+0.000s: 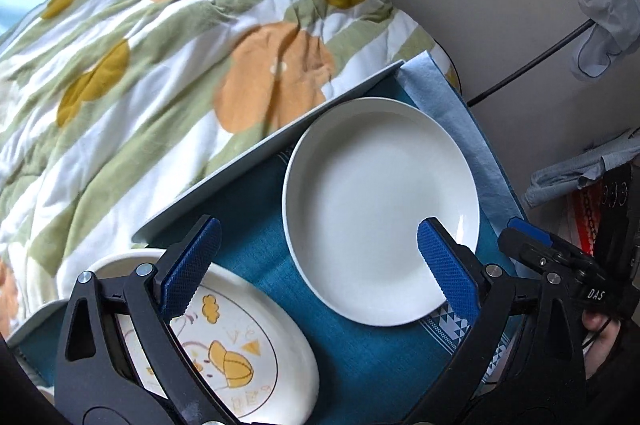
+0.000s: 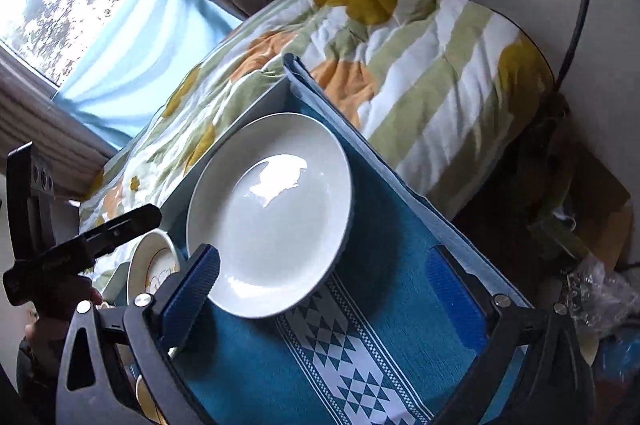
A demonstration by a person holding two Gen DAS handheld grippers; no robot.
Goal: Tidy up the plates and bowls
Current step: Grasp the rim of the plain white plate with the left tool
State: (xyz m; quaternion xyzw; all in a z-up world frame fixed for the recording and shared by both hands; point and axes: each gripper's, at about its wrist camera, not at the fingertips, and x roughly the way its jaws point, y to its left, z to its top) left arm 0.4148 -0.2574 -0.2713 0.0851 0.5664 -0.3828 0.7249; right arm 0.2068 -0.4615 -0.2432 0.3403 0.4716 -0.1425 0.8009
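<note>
White plate: we find the white plate lying flat on the teal runner, at the far end of the table, just beside its edge.
Decorated plate: the decorated plate lies near it on the same runner, apart from it, partly under the left gripper.
Left gripper: we record the left gripper spread wide and holding nothing; one of its fingers overlaps the white rim in view.
Right gripper: the right gripper is likewise spread and empty, its left finger by the plate's near rim.
Step advice: we judge the pick-up pending; take the rim squarely between both fingers, keep the plate level, and lift clear of the table edge beside the quilt.
Writing: "DAS" reads on the right gripper's body in the left view; nothing else legible.
</note>
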